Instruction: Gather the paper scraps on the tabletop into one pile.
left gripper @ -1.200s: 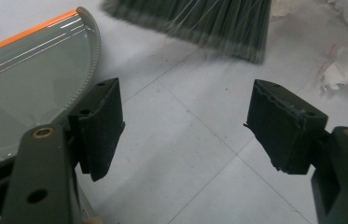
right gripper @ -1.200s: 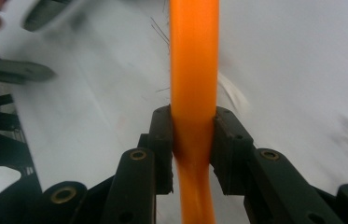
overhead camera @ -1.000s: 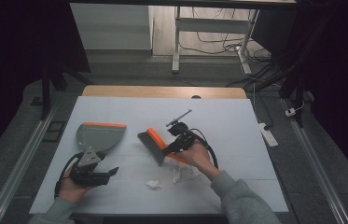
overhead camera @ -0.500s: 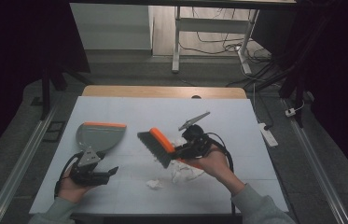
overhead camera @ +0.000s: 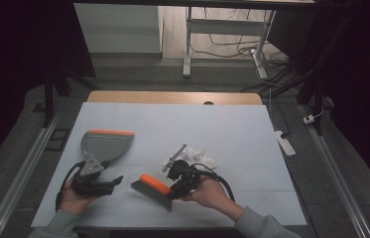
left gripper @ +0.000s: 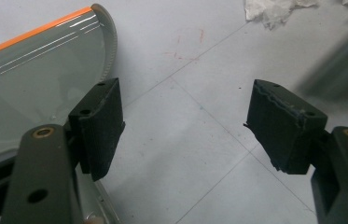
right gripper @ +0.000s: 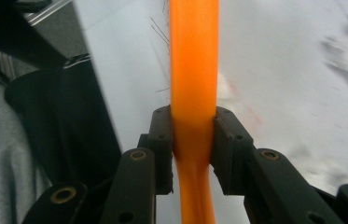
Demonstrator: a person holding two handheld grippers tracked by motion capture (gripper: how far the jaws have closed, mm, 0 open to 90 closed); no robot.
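White table (overhead camera: pixel 232 124), unmarked orange-backed brush (overhead camera: pixel 154 187) clamped.

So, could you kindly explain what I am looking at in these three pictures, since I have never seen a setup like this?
No robot here: a person sits at a table with a hand-held two-jaw gripper in each hand. The high view comes from a fixed camera above, looking down. The other two come from small cameras riding on the grippers, looking along their black jaws.

The left gripper is open, its jaws wide apart, beside a grey dustpan with an orange edge lying on the table. The right gripper is shut on the orange back of a hand brush, as the right gripper view shows close up. Crumpled white paper scraps lie just beyond the brush.
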